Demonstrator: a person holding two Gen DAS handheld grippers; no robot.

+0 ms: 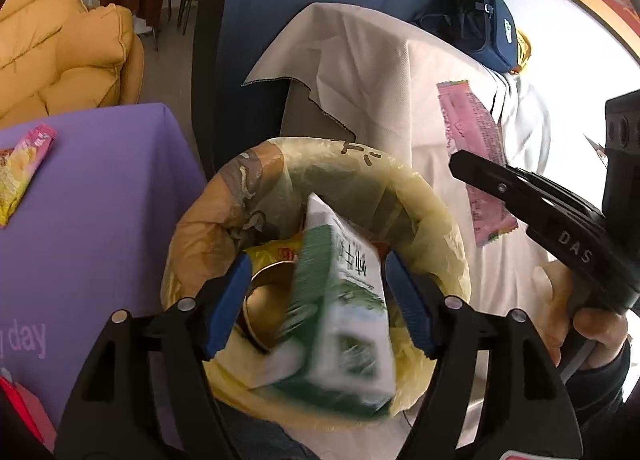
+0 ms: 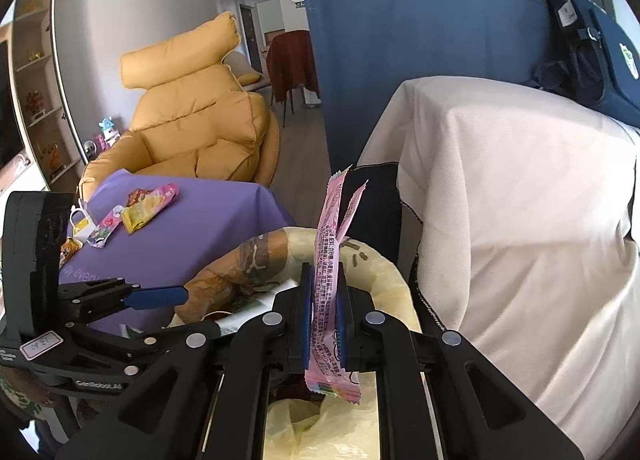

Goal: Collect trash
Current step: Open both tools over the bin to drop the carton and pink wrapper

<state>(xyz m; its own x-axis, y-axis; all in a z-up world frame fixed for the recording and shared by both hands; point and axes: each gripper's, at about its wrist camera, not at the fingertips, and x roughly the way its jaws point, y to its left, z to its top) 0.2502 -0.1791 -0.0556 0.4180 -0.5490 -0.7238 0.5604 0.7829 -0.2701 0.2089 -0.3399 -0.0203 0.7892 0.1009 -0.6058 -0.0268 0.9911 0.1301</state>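
grippers: 2, left gripper (image 1: 316, 300), right gripper (image 2: 324, 308) | trash bin (image 1: 448, 228): 1 | green-white carton (image 1: 344, 300): 1 | pink wrapper (image 2: 330, 288): 1 | wrappers on far-left purple table (image 2: 224, 212): about 5, e.g. yellow-pink packet (image 2: 150, 208) | yellow armchair (image 2: 200, 120): 1

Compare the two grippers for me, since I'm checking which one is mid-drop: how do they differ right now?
The left gripper is open, its blue pads apart on either side of a blurred green-and-white carton above the yellow-lined trash bin. The right gripper is shut on a pink wrapper, which stands upright between its pads. The left one looks down into the bin; the right one sits near the bin's rim. Both have black arms and blue pads.
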